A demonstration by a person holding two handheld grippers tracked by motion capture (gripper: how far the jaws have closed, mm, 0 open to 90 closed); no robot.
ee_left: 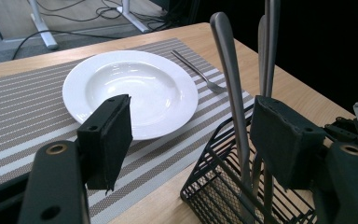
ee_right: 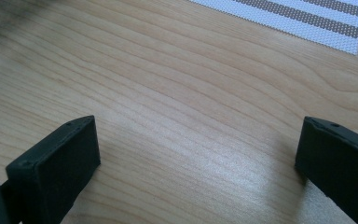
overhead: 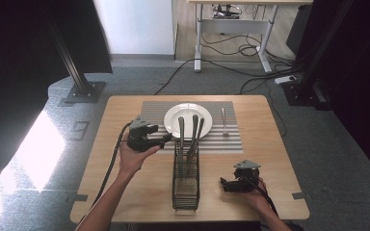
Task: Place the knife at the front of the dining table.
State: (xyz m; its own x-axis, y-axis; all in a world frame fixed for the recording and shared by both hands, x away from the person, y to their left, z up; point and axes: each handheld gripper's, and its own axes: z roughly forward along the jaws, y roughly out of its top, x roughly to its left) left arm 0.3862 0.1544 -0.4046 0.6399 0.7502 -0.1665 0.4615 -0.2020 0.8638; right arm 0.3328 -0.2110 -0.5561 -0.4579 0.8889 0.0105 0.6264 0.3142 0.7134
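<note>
High view: left gripper point(overhead: 166, 139) released, at nine o'clock of the cutlery handles point(overhead: 192, 126); right gripper point(overhead: 223, 183) released over bare table point(overhead: 135, 183)

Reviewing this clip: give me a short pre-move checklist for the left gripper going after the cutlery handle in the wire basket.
1. Left gripper jaws open wide enough: ok.
2. Nearest handle between the jaws: ok.
3. Pads pressing on it: not ok, gap on both sides.
4. Wire basket upright on the table: ok.
5. Right gripper clear of the basket, jaws open: ok.
6. Place free by the plate: ok, only the fork lies on the far side.
</note>
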